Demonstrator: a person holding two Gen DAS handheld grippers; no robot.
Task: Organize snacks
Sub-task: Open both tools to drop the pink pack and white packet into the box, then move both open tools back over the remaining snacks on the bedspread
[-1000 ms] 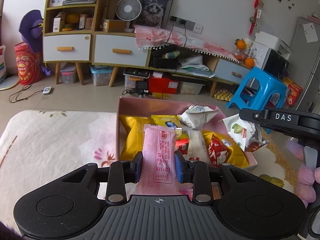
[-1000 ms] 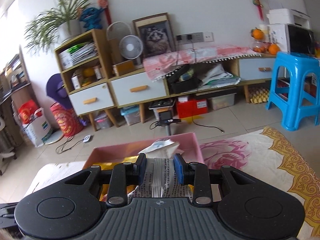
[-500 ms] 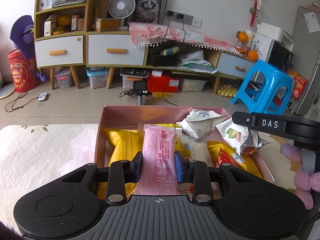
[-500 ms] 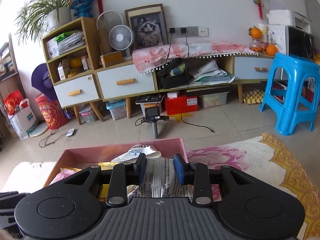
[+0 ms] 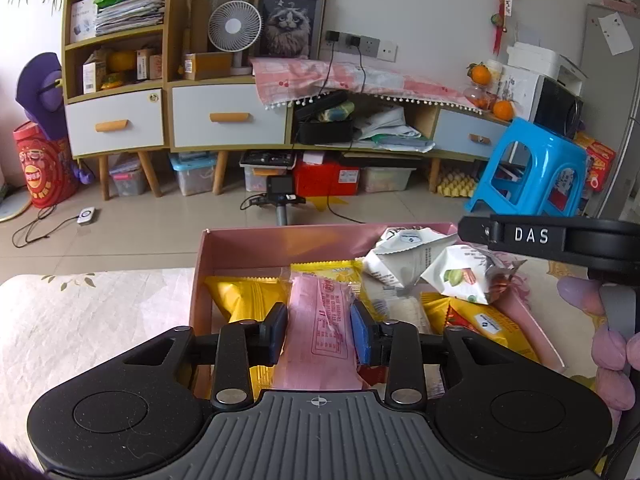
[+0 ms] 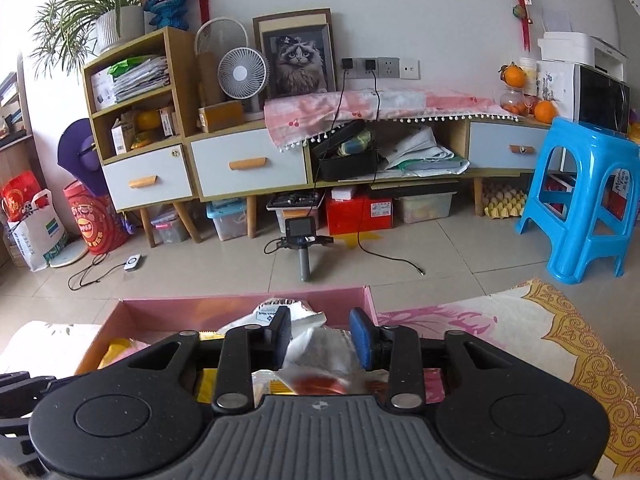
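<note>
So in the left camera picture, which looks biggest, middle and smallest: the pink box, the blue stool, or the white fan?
Largest to smallest as they look:
1. pink box
2. blue stool
3. white fan
The box sits nearest the camera, so it may look extra big.

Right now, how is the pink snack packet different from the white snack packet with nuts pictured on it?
The flat pink snack packet is plain pink with red print and lies lengthwise between the left gripper's opened jaws. The puffy white snack packet with nuts pictured on it is crumpled and sits on top of other snacks, under the right gripper. Both are in the pink cardboard box.
</note>
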